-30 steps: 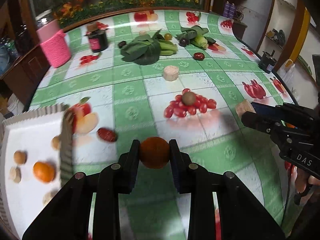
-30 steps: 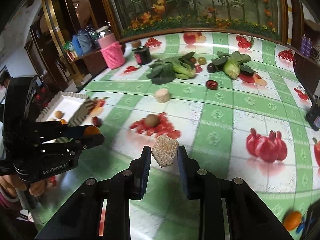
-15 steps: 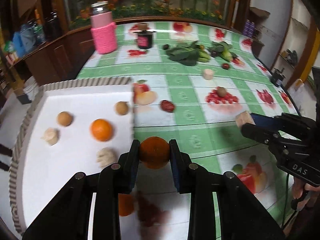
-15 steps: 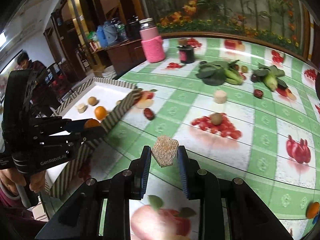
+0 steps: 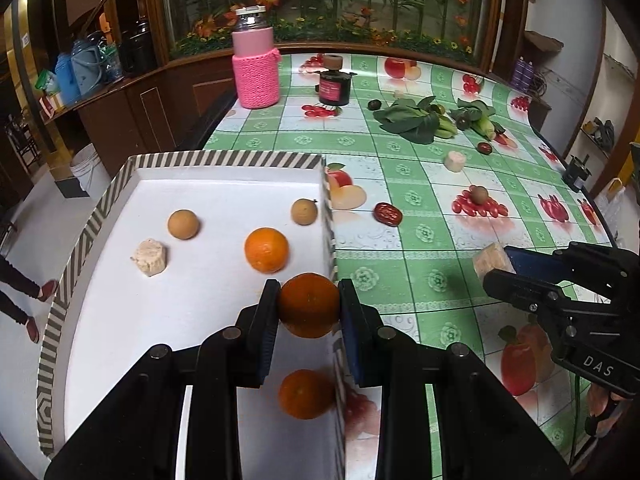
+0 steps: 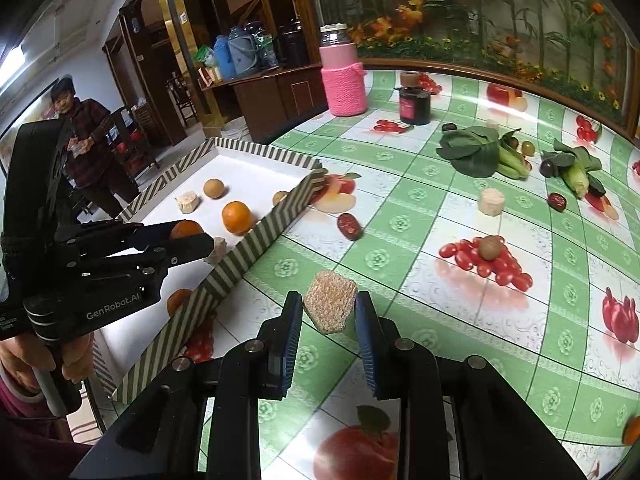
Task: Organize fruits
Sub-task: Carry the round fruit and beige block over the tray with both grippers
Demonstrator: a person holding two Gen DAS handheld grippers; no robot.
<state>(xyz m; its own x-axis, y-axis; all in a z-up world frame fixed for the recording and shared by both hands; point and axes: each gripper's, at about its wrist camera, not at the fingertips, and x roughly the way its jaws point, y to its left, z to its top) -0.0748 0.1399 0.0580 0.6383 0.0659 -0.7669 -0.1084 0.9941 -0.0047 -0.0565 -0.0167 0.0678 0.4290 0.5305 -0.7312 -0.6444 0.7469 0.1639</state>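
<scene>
Left wrist view shows the left gripper (image 5: 309,312) closed on an orange (image 5: 309,305), pads pressing its two sides, held above the near right edge of the white tray (image 5: 120,312) with the striped rim. Inside the tray lie another orange (image 5: 266,249), a third orange (image 5: 306,394) nearer the camera, two small brown round fruits (image 5: 183,224) and a pale chunk (image 5: 149,257). Right wrist view shows the right gripper (image 6: 329,314) clamping a tan, rough-surfaced chunk (image 6: 329,306) over the green checked table (image 6: 560,320), just right of the tray's rim.

Judging by its look, the orange is firm, round and fairly light; its smooth skin could roll between flat pads, so a hold across its widest middle suits it, and it should be set low to keep it from rolling. The tan chunk seems light and crumbly or spongy; its flat faces give the surest hold, and only gentle pressure is wise. Loose on the table sit a red date (image 6: 349,225) and a brown fruit (image 6: 490,247).
</scene>
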